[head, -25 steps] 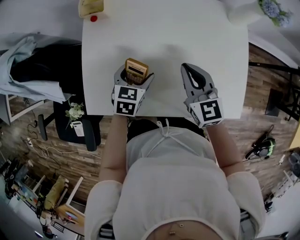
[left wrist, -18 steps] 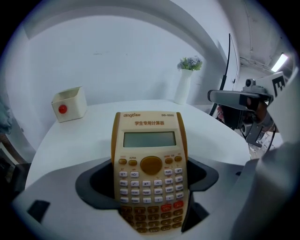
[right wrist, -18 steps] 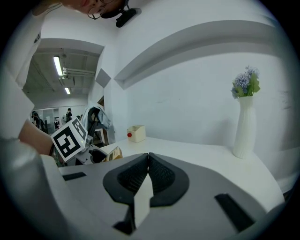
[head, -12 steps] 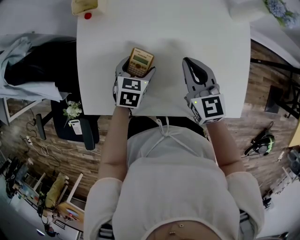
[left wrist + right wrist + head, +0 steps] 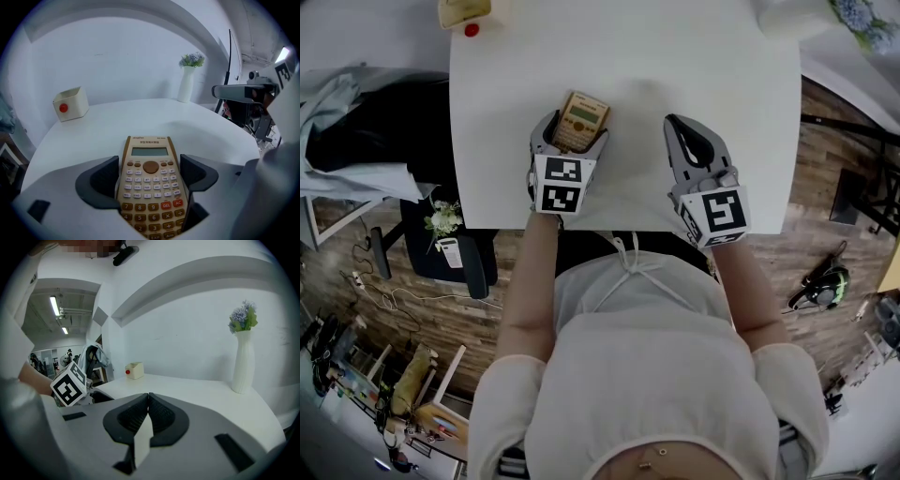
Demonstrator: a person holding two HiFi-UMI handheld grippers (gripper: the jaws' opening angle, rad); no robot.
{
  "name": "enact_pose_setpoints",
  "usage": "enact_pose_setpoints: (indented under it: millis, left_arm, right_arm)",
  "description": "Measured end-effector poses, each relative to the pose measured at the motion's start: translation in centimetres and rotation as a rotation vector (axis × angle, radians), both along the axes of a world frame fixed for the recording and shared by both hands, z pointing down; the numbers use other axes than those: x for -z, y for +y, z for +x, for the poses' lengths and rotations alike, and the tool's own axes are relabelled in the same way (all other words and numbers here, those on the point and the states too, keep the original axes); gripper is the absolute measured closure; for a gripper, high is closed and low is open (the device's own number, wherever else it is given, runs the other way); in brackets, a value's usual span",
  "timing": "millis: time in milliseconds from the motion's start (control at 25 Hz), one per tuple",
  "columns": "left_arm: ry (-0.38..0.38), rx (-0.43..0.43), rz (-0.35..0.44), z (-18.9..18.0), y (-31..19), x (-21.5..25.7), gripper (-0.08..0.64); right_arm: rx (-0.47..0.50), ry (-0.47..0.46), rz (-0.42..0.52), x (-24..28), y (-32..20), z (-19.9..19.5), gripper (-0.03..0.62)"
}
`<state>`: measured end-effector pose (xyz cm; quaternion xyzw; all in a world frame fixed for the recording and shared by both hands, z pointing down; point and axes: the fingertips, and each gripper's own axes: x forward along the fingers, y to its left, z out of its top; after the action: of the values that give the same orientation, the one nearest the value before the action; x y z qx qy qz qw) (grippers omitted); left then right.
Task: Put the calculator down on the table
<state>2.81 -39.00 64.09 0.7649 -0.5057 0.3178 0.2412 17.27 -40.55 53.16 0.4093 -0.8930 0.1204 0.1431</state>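
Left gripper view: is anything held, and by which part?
The left hand-held gripper holds the beige scientific calculator by its long side edges at the keypad; the display end sticks out past the jaws.

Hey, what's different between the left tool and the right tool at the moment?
The left tool grips a tan scientific calculator, keys up; the right tool holds nothing. The left tool's jaws stand apart, one at each side of the calculator; the right tool's jaws are pressed together. Both are over the near part of the white table.
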Motion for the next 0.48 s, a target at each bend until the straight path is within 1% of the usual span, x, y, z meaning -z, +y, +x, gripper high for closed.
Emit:
enact_pose_setpoints:
  millis: [120,200,280,360,480]
  left_arm:
    - [0.013,0.003,0.01,0.0,0.1,0.2,0.149]
    - [0.055,0.014,0.01,0.2,0.2,0.7,0.147]
    - [0.082,0.012,0.025,0.3,0.5,1.8,0.147]
    - [0.082,-0.011,0.067,0.6,0.7,3.6,0.149]
    - [0.045,-0.059,0.161,1.0,0.8,7.3,0.149]
  right_arm:
    - [-0.003,0.0,0.003,0.3,0.1,0.1,0.586]
    - [-0.009,-0.004,0.007,0.6,0.3,0.2,0.586]
    - [-0.016,-0.01,0.016,1.1,0.6,0.4,0.586]
    - [-0.022,-0.015,0.028,1.8,0.9,0.5,0.586]
    - [-0.025,-0.029,0.049,3.3,1.5,0.8,0.586]
